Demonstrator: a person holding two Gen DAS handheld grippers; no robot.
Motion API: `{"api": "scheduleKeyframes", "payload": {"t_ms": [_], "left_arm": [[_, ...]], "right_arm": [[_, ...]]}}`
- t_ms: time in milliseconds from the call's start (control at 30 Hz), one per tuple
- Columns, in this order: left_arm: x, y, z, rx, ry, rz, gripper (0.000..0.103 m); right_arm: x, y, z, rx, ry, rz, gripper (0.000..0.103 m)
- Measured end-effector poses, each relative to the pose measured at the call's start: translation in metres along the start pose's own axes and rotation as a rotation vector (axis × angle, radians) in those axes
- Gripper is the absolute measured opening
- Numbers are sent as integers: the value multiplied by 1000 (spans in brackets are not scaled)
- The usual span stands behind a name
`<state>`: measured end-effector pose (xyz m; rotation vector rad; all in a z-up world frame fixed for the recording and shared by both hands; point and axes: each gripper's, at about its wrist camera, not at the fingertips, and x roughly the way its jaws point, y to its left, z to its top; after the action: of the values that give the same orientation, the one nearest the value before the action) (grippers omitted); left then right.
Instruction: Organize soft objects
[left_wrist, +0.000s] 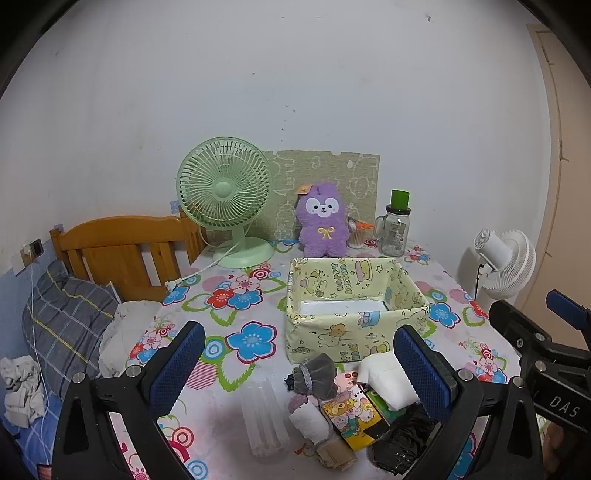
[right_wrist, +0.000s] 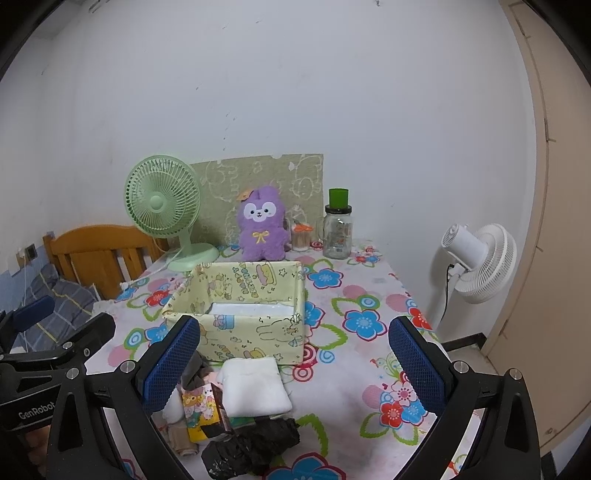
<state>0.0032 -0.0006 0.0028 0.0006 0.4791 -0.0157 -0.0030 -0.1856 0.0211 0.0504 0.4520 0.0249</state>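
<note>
A pale yellow cartoon-print fabric box (left_wrist: 354, 325) (right_wrist: 240, 332) stands open and empty on the floral table. In front of it lies a small pile: a folded white cloth (right_wrist: 255, 387) (left_wrist: 388, 380), a grey pouch (left_wrist: 314, 376), a rolled white sock (left_wrist: 308, 424), a cartoon booklet (left_wrist: 351, 413) (right_wrist: 197, 410) and a crumpled black bag (right_wrist: 251, 446) (left_wrist: 402, 443). My left gripper (left_wrist: 299, 373) is open above the pile. My right gripper (right_wrist: 295, 365) is open above the white cloth. Both are empty. A purple plush (left_wrist: 323, 225) (right_wrist: 262, 225) sits behind the box.
A green desk fan (left_wrist: 225, 195) (right_wrist: 164, 203), a glass jar with a green lid (left_wrist: 395, 229) (right_wrist: 338, 229) and a cup of cotton swabs (right_wrist: 301, 236) stand at the back. A clear plastic item (left_wrist: 264, 421) lies front left. A white fan (right_wrist: 476, 262) stands right; a bed lies left.
</note>
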Motion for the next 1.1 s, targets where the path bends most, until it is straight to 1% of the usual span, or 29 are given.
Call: {"api": "scheduleKeyframes", "payload": {"t_ms": [500, 1100], "left_arm": [[2, -3, -3, 4, 12, -8, 103], [13, -1, -4, 7, 30, -31, 103]], "right_arm": [[0, -2, 1, 19, -12, 2, 103], [12, -3, -2, 33, 8, -6, 103]]}}
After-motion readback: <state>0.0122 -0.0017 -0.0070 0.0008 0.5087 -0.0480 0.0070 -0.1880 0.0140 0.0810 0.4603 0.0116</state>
